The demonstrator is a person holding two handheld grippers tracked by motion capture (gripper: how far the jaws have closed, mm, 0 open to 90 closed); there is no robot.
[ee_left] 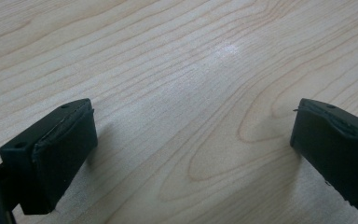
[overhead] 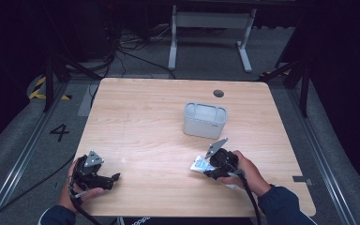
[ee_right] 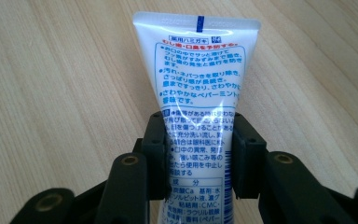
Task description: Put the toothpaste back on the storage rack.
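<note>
Grasp step: toothpaste tube clamped in my right claw, lift to come

My right claw [ee_right: 198, 154] is pressed on both sides of the white tube [ee_right: 196, 93], which lies flat on the counter [overhead: 145, 117] in front of the grey holder [overhead: 205, 120]. My left claw [ee_left: 191, 154] stands apart with bare wood between. I judge the next move is a lift and carry toward the holder, keeping the soft tube from slipping. Label is Japanese print, blue and red; "CMC" is legible, brand not readable

The right gripper [overhead: 205, 167] grips a white tube [overhead: 199, 165] on the table [overhead: 145, 122] near a grey container [overhead: 205, 120]
</note>
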